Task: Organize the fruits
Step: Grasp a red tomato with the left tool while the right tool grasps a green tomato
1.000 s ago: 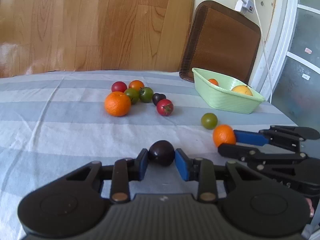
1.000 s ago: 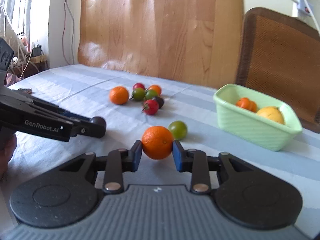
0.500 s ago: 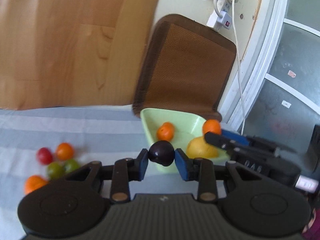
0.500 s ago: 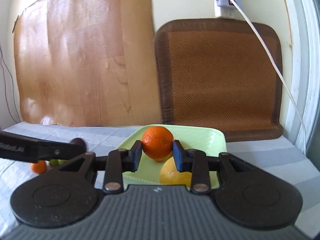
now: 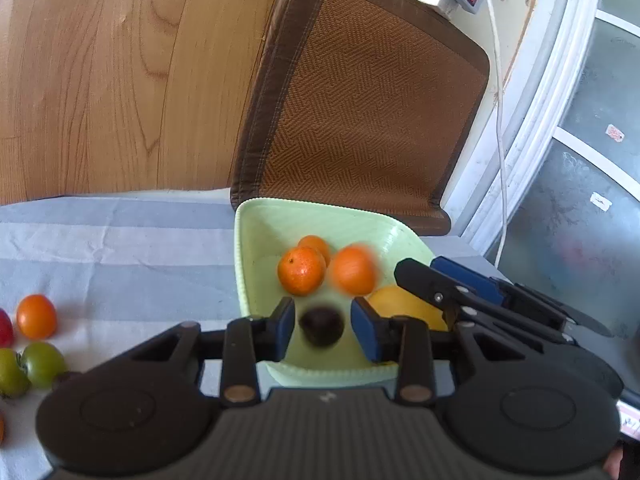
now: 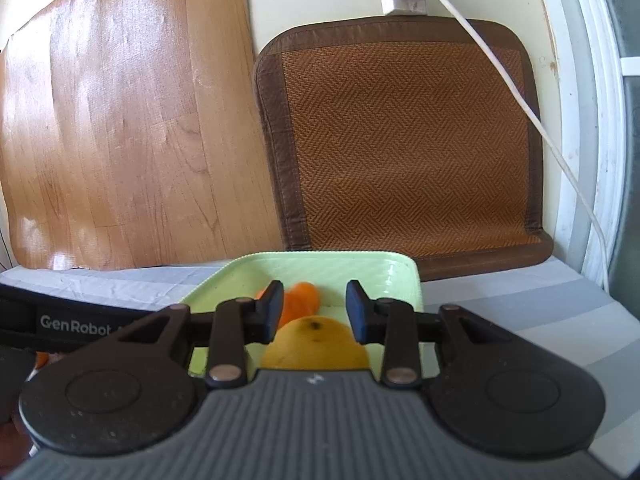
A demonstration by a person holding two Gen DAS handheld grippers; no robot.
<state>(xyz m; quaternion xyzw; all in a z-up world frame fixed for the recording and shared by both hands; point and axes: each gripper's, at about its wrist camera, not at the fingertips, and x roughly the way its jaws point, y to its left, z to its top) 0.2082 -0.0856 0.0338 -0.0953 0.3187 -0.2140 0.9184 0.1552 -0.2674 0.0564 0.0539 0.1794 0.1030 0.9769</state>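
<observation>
A pale green basket point(image 5: 256, 236) stands on the striped tablecloth and also shows in the right wrist view point(image 6: 404, 276). My left gripper point(image 5: 323, 328) is open above its near side. A dark plum point(image 5: 322, 326) is blurred between the parted jaws, touching neither. My right gripper point(image 6: 314, 308) is open and empty over the basket; it also shows in the left wrist view point(image 5: 440, 276). A blurred orange point(image 5: 354, 270) is in the basket beside another orange point(image 5: 301, 271). A yellow fruit point(image 6: 316, 342) lies under the right jaws.
Loose tomatoes lie on the cloth at the left: an orange one point(image 5: 36, 316) and green ones point(image 5: 42, 364). A brown woven mat point(image 5: 360, 120) leans on the wall behind the basket. A white cable point(image 6: 520, 108) hangs at the right.
Both grippers have opened over the basket. The plum has left the left jaws and the orange has left the right jaws and dropped into the basket.
</observation>
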